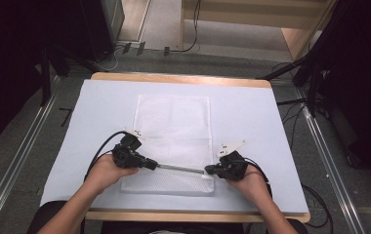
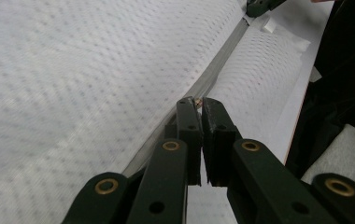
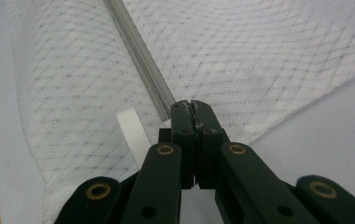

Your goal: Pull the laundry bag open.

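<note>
A white mesh bag point(image 1: 173, 141) lies flat in the middle of the table point(image 1: 252, 117), on a pale sheet. Its grey zipper point(image 1: 179, 168) runs across the near end of the bag. The left gripper point(image 2: 198, 103) has its jaws pressed together on a small brass-coloured piece, probably the zipper slider, though it is mostly hidden. The right gripper point(image 3: 190, 106) pinches the end of the zipper at the bag's corner, just beside a white ribbon loop point(image 3: 132, 130).

No text, label or number can be read anywhere in these views.
</note>
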A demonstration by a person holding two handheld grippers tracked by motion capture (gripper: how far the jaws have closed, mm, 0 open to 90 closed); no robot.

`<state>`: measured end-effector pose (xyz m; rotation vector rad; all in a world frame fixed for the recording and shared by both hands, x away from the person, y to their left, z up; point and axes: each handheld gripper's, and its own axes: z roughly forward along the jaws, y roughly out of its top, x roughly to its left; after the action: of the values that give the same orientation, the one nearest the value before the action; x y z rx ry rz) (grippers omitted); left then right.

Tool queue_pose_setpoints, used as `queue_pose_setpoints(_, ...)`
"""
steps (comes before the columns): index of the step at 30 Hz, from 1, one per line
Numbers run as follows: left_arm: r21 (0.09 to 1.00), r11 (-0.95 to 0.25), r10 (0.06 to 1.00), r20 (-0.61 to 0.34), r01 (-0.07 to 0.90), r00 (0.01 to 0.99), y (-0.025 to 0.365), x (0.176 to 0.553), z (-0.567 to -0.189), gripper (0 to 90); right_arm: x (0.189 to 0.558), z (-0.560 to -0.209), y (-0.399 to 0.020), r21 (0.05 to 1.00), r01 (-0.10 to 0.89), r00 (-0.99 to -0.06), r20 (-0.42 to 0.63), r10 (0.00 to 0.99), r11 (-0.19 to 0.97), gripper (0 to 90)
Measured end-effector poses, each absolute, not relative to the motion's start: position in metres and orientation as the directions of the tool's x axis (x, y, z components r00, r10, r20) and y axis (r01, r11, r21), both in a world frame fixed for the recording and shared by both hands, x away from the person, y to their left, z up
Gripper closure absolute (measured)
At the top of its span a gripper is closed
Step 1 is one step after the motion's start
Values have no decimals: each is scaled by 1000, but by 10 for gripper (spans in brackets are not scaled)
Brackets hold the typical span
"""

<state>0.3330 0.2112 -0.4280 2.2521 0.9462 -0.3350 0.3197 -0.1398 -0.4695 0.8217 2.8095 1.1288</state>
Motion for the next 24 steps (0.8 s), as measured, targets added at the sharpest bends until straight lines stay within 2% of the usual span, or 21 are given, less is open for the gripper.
queue_pose_setpoints(24,444,-483,592,-470,755,655,247,331,-431,880,321,-470,-140,643,480,-858,202,472,597,900)
